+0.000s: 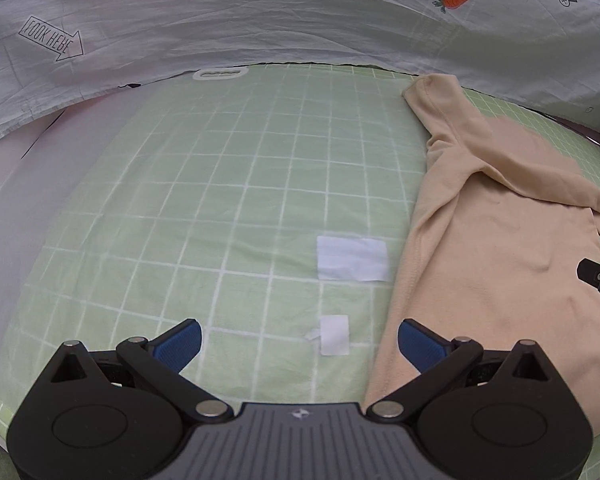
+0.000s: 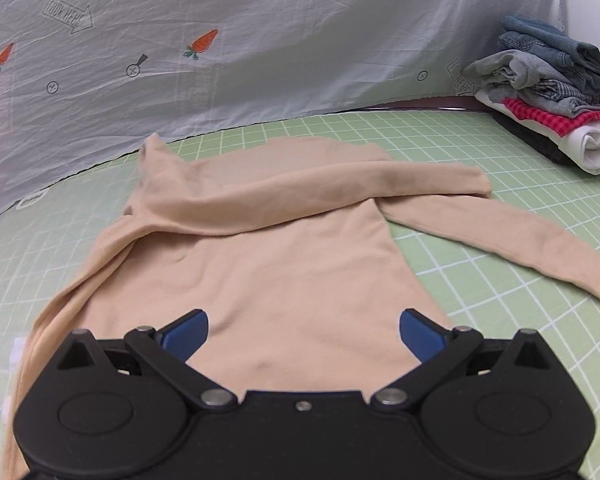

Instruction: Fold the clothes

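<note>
With one sleeve folded across its chest and the other trailing right, the beige top (image 2: 284, 248) lies ahead of the right tool (image 2: 303, 334), both tools (image 1: 299, 342) spread wide and empty, so that loose sleeve likely needs folding in.

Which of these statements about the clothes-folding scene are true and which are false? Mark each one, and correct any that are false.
1. Both grippers are open. True: the left gripper and right gripper hold nothing.
2. The beige top is already folded into a neat square. False: it lies spread out, one sleeve across its chest, the other out to the side.
3. A stack of folded clothes sits at the mat's far right corner. True.
4. The mat is plain blue. False: it is green with a white grid.
</note>
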Demonstrator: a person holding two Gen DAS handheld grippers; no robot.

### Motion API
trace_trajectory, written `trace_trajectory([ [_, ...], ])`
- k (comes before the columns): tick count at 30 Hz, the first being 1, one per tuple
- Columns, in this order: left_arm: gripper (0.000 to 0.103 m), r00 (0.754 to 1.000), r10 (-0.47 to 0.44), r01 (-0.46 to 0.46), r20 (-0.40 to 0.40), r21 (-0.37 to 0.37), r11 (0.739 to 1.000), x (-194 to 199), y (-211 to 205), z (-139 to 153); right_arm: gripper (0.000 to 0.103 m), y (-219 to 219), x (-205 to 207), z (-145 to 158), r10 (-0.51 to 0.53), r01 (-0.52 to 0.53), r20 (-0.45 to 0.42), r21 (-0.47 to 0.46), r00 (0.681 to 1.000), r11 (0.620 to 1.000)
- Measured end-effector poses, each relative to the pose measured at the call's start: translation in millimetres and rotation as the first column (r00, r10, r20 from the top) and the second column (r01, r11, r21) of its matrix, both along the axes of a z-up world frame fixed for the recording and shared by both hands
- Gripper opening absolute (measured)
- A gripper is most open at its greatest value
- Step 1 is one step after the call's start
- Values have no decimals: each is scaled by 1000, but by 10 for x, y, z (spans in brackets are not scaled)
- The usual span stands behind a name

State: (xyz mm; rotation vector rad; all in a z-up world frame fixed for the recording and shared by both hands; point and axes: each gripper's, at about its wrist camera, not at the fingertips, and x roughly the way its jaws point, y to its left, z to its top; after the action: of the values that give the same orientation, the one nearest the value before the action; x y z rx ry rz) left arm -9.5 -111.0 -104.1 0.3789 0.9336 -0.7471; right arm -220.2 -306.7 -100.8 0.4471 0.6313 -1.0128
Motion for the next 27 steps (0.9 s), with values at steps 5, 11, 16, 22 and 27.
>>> trace_trajectory([
  [5, 103, 1000, -25, 25, -3, -5, 1000, 275, 219, 1, 103, 485, 533, -50, 30, -30, -21, -43, 999, 999],
  [11, 103, 997, -74, 74, 14, 13, 997, 419, 356, -45, 95, 830, 1054, -84, 103, -104, -26, -28, 994, 994],
  [16, 103, 998, -62, 62, -6, 23, 998, 548, 467, -114, 73, 1031, 1364, -123, 190, -190, -30, 4, 981, 982],
  [22, 103, 998, -53, 54, -15, 29, 998, 634, 519, -160, 40, 1161, 1545, -218, 262, -259, -56, 49, 964, 965],
  [27, 103, 998, -51, 51, -24, 19, 999, 661, 466, -169, 9, 1129, 1528, -228, 297, -294, -32, 73, 954, 953],
])
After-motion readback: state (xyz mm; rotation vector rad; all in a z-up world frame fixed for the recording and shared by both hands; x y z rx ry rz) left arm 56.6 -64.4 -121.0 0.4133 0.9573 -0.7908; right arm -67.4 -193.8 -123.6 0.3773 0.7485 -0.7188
